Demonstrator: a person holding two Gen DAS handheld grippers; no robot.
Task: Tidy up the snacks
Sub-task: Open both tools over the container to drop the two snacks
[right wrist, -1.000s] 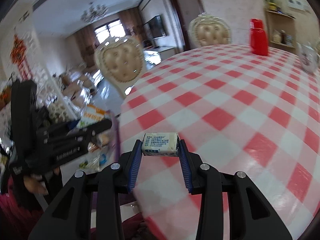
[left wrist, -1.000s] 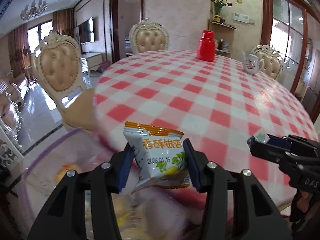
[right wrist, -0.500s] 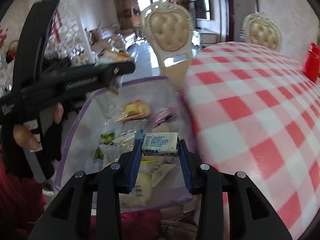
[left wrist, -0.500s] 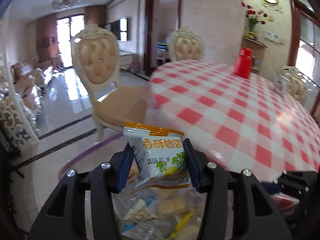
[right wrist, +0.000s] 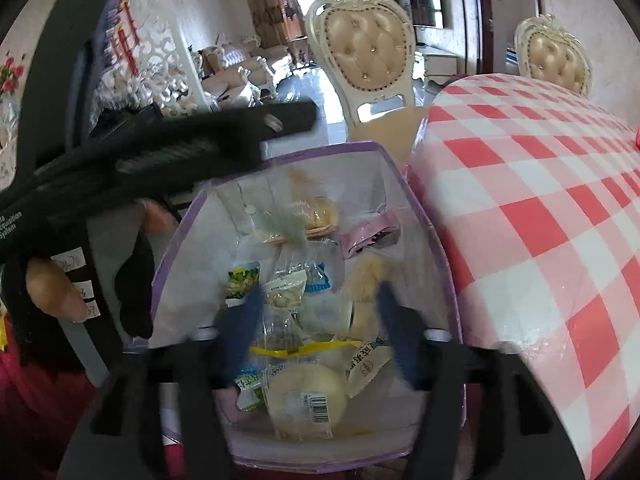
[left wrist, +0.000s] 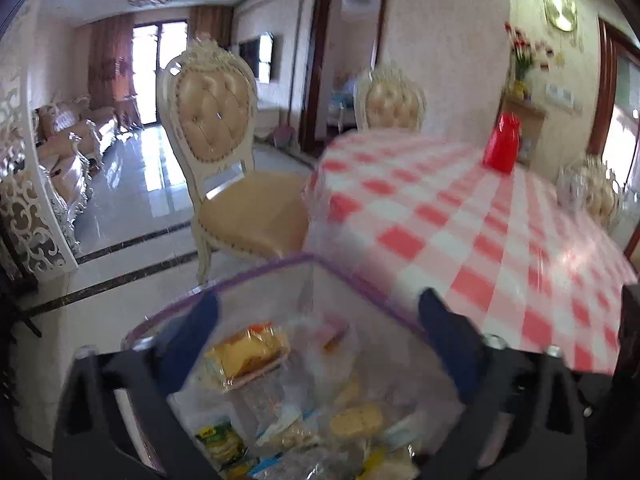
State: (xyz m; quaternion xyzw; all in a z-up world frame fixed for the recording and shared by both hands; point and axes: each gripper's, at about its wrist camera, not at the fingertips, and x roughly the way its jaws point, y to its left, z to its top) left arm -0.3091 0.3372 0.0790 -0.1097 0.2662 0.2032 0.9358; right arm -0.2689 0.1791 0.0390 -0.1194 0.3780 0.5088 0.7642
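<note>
The left gripper hangs over a clear bin with a purple rim — its blue-padded jaws are opening wide, and nothing is pinched between them. Below the jaws, toward six o'clock, the bin holds a loose heap of wrapped snacks: a yellow cake in clear film at about seven o'clock, a green packet lower left. At two o'clock a table with a red-and-white checked cloth touches the bin's right edge, with a red jug far back on it. At eleven o'clock stands a cream padded chair — a second one sits behind the table at twelve.
</note>
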